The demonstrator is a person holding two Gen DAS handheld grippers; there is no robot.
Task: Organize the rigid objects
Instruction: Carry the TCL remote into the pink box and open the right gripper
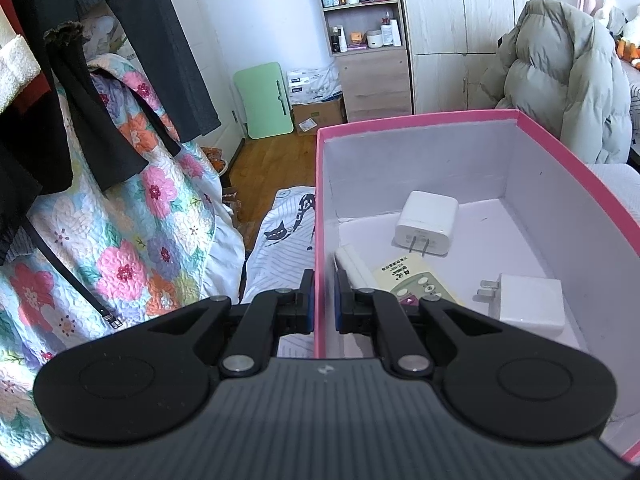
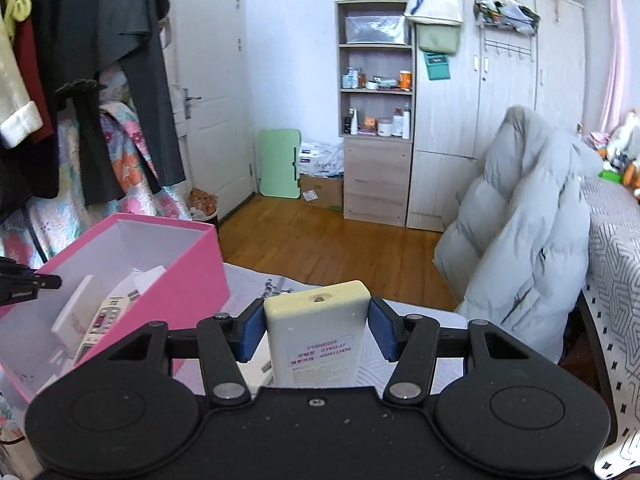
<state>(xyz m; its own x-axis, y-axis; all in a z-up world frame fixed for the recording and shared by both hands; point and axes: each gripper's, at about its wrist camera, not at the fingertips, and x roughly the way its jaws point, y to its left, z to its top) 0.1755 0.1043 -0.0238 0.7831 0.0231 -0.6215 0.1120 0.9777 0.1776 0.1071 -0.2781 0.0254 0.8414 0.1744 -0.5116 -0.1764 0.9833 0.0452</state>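
At the bottom centre of the right wrist view, the right gripper (image 2: 316, 334) is clamped on a cream remote control (image 2: 318, 338), its blue pads (image 2: 252, 334) pressed against both long sides. The remote lies back side up, and a white label on it reads "210900229", "GYKQ-47" and "4008123456" beside small Chinese characters too fine to make out.

At the bottom centre of the left wrist view, the left gripper (image 1: 324, 300) pinches the near left wall of the pink box (image 1: 320, 216), one finger outside the wall and one inside. The box fills the right half of that frame and sits at lower left in the right wrist view, resting on a white patterned bedcover (image 1: 280, 220) with a black cat print.

On the box floor, nearest the gripper, lies a pale green remote (image 1: 412, 280) with Chinese writing I cannot read, touching a long white item (image 1: 354, 266) to its left. To the lower right lies a white plug adapter (image 1: 528, 304), prongs pointing left. Farther in, at frame centre, a second white charger (image 1: 428, 222) has its prongs facing the camera.

Beyond, a grey puffer jacket (image 2: 520, 248) hangs at right, a green folding table (image 2: 280, 162) leans on the far wall, and an open shelf unit (image 2: 376, 92) holds bottles and jars.
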